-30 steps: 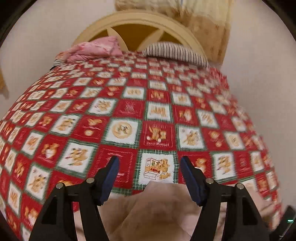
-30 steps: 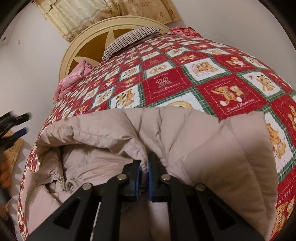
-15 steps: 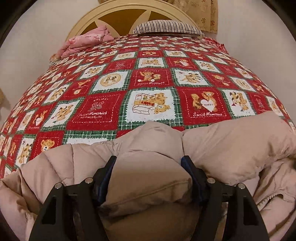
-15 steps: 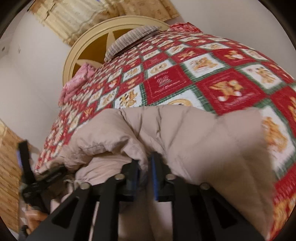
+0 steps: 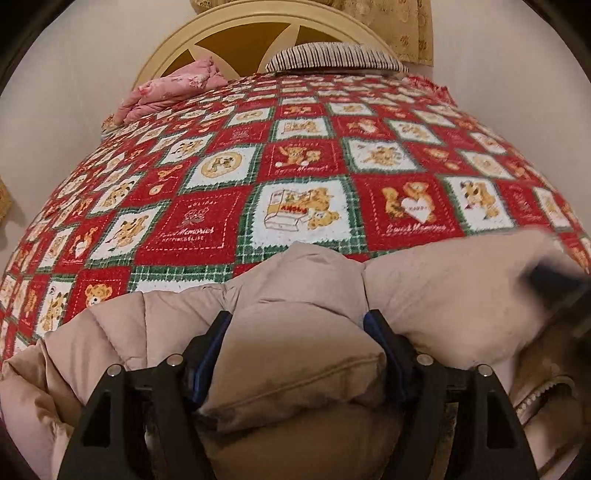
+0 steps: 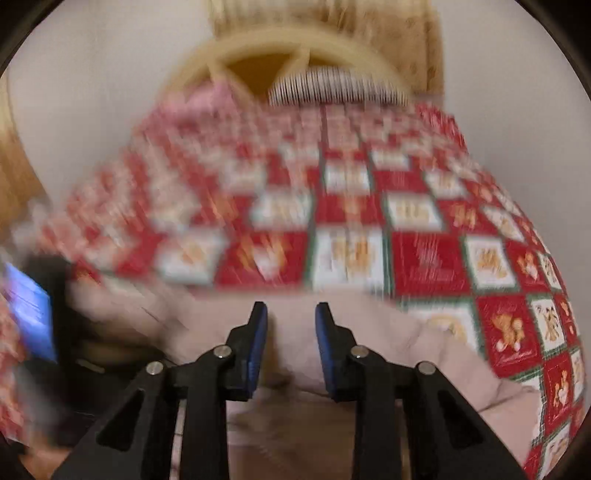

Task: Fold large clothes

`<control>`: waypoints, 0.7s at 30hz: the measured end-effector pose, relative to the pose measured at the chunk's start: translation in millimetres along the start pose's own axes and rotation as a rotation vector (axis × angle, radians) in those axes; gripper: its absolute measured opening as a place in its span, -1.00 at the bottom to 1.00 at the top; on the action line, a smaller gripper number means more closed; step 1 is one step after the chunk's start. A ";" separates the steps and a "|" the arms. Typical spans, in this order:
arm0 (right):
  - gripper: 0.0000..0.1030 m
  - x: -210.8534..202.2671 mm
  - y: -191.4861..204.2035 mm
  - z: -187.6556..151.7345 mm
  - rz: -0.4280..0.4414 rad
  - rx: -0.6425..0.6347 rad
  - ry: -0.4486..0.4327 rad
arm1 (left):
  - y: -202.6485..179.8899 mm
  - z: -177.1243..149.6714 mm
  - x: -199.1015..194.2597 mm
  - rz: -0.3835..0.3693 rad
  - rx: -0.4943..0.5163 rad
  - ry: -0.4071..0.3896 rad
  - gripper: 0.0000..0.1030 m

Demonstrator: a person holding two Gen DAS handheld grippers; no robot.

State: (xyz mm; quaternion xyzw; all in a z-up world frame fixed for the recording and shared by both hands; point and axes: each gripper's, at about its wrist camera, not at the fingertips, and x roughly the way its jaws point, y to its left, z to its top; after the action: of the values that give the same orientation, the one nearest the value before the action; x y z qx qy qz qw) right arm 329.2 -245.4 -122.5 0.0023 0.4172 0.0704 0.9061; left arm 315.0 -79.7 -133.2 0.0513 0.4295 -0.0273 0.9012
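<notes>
A beige puffer jacket [image 5: 436, 291] lies bunched at the near end of the bed; it also shows in the right wrist view [image 6: 369, 317]. My left gripper [image 5: 297, 321] is open, its jaws standing wide on either side of a thick fold of the jacket. My right gripper [image 6: 291, 314] is open and empty, just above the jacket. The right wrist view is blurred by motion. The right gripper shows as a dark blur at the right edge of the left wrist view [image 5: 557, 282].
A red, white and green teddy-bear quilt [image 5: 295, 177] covers the bed. A striped pillow [image 5: 336, 55] and a pink cloth [image 5: 173, 88] lie at the cream headboard [image 5: 258, 33]. Walls stand on both sides.
My right gripper has let go of the jacket, opened and swung. My left gripper came down over the jacket fold and stays there open.
</notes>
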 end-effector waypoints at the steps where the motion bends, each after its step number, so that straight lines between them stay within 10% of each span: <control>1: -0.48 17.2 -3.5 -13.0 0.022 0.000 0.036 | 0.5 0.1 0.6 -0.004 -0.004 0.002 0.46; 6: -0.48 13.2 -21.4 -33.0 0.114 0.084 0.008 | 3.2 1.6 2.8 -0.021 -0.018 0.012 0.48; 21: -0.48 23.9 -4.1 -29.3 -0.002 -0.014 0.013 | 4.5 1.6 6.6 -0.007 -0.016 0.017 0.51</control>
State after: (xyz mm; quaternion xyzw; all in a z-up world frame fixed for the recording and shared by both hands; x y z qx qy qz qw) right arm 322.9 -247.9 -159.9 -0.0048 0.4223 0.0724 0.9035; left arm 320.8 -75.4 -137.0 0.0429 0.4376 -0.0268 0.8977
